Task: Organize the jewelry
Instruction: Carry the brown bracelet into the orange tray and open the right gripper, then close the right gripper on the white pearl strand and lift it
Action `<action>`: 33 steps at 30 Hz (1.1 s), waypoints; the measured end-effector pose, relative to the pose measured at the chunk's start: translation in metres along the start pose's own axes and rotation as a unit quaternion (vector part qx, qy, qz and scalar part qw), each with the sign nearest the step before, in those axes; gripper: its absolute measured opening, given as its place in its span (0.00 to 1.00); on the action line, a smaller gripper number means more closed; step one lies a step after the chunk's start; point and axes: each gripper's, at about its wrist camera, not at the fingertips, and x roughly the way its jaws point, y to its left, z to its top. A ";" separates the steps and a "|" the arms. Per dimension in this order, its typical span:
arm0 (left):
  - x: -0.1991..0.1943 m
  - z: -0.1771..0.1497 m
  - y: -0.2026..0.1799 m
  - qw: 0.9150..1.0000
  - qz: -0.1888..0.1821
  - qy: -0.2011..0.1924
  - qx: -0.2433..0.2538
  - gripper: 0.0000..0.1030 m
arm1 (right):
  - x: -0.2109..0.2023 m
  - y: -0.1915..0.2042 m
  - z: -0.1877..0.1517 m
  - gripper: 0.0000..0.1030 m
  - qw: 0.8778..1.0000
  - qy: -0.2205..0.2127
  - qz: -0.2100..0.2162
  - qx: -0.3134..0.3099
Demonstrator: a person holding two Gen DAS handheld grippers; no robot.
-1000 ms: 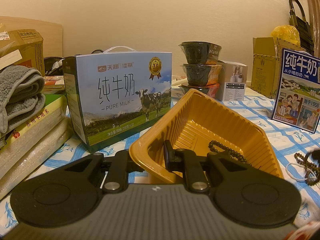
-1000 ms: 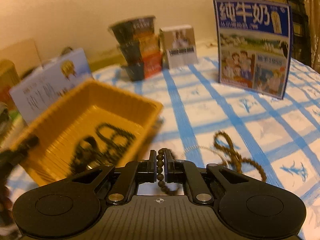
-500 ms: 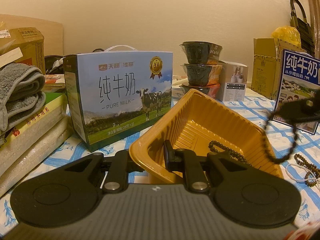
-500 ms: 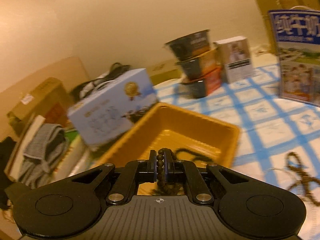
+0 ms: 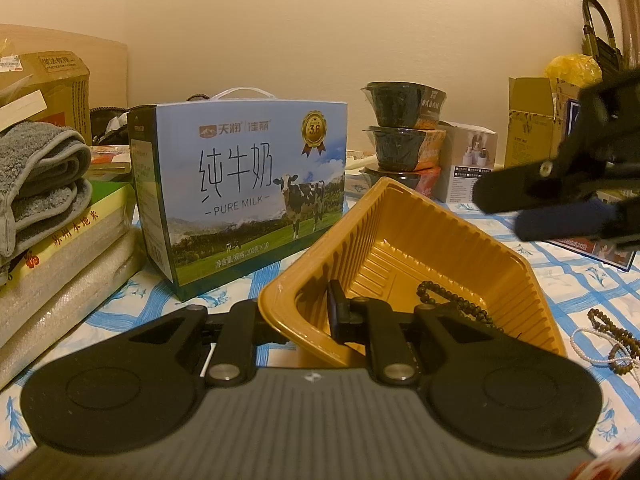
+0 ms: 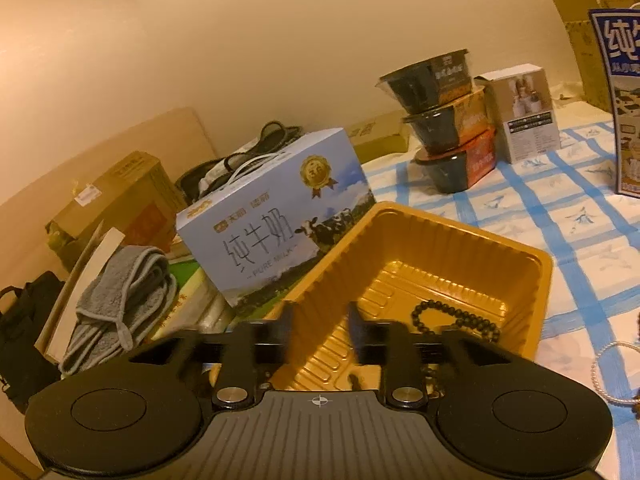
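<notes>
My right claw (image 6: 318,330) is hanging above the yellow tray (image 6: 538,270), its fingers spread apart and carrying nothing. My left claw (image 5: 296,312) is gripping the near wall of that tray (image 5: 400,196), one finger inside and one outside, and is tilting the tray up on its near side. A dark bead bracelet (image 6: 454,318) is lying on the tray floor, also showing in the left view (image 5: 452,300). Further bead strands (image 5: 610,324) and a white pearl strand (image 6: 608,372) are lying on the blue-checked cloth of the desk (image 6: 580,216), just beside the tray on the right. I am noting a milk carton box (image 5: 244,196) standing behind the tray, stacked black bowls (image 5: 404,132) further back, and a folded grey towel (image 5: 38,184) at the left.
</notes>
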 end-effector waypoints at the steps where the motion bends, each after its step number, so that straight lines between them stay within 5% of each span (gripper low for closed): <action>1: 0.000 0.000 -0.001 1.000 0.000 0.000 0.000 0.15 | -0.004 -0.002 -0.001 0.43 1.000 -0.004 -0.003 0.001; 18: -0.001 -0.001 0.000 1.000 0.002 0.000 0.003 0.15 | -0.094 -0.097 -0.056 0.43 0.979 0.022 -0.203 0.001; 26: 0.000 -0.001 0.000 1.000 0.002 0.000 0.005 0.15 | -0.101 -0.130 -0.073 0.43 0.965 0.059 -0.255 -0.027; 33: -0.001 -0.001 0.000 1.000 0.002 0.000 0.005 0.15 | -0.088 -0.150 -0.073 0.39 0.960 0.076 -0.255 -0.092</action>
